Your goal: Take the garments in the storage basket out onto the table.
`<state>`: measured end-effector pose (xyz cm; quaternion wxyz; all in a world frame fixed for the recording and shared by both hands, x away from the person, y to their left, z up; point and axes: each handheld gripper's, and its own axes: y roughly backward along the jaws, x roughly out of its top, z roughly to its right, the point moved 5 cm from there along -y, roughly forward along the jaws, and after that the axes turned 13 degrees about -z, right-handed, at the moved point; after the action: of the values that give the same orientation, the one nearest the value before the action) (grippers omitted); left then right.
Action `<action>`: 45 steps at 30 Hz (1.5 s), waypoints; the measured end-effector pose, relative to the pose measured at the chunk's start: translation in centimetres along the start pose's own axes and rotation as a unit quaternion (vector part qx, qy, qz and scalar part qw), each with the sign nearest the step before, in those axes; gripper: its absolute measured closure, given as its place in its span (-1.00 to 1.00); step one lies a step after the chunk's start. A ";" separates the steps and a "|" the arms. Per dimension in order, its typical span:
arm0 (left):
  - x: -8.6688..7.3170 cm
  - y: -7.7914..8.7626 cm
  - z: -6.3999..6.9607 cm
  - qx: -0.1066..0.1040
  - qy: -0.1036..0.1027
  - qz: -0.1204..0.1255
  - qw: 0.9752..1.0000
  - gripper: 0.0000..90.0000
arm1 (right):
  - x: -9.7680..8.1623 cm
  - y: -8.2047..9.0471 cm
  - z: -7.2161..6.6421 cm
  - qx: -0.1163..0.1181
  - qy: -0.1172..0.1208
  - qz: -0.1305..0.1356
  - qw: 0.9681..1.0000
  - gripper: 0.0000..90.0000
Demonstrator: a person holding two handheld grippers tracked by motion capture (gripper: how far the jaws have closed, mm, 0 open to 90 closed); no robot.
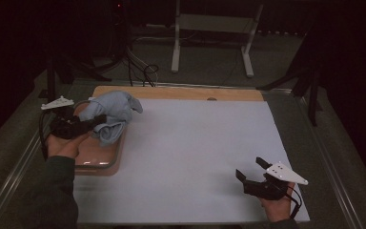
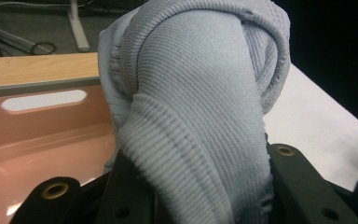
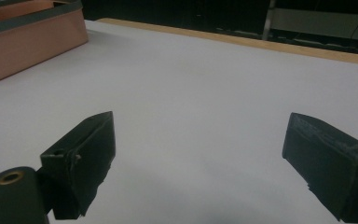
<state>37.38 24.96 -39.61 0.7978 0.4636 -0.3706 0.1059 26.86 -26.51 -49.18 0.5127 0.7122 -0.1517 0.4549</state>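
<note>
A light blue knitted cloth [image 1: 113,114] hangs bunched over the pink tray [image 1: 100,164] at the table's left. My left gripper [image 1: 96,119] is shut on the cloth, whose ribbed fabric [image 2: 191,116] fills the space between the black jaws in the left gripper view. Near the front right of the white sheet, my right gripper [image 1: 250,168] stands open. Its two black fingers [image 3: 81,163] are spread wide over bare white surface, with nothing between them.
The white sheet [image 1: 200,157] covers most of the wooden tabletop [image 1: 181,92]. The tray's side wall [image 3: 32,44] shows far off in the right gripper view. A white metal frame [image 1: 214,33] and cables lie on the floor beyond the table.
</note>
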 end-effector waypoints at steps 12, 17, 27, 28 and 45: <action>0.2 -1.2 1.8 -0.023 -0.009 -0.003 1.000 0.50 | 0.0 0.0 0.0 0.000 0.001 0.001 1.000 -0.79; 0.3 -1.8 2.5 -0.032 -0.013 -0.005 0.999 0.50 | 0.0 0.1 0.1 0.000 0.001 0.001 1.000 -0.79; 0.2 -2.8 3.7 -0.044 -0.020 -0.008 0.999 0.50 | 0.0 0.1 0.1 -0.001 0.001 0.001 1.000 -0.79; 0.2 -2.9 3.9 -0.046 -0.021 -0.008 0.999 0.50 | 0.0 0.1 0.1 -0.001 0.001 0.001 1.000 -0.79; -0.3 -5.1 5.8 -0.066 -0.033 -0.016 0.997 0.50 | 0.0 0.1 0.1 0.000 0.001 0.002 1.000 -0.79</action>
<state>36.89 17.48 -41.44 0.8156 0.4195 -0.3950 0.0531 26.85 -26.60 -49.11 0.5121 0.7113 -0.1524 0.4566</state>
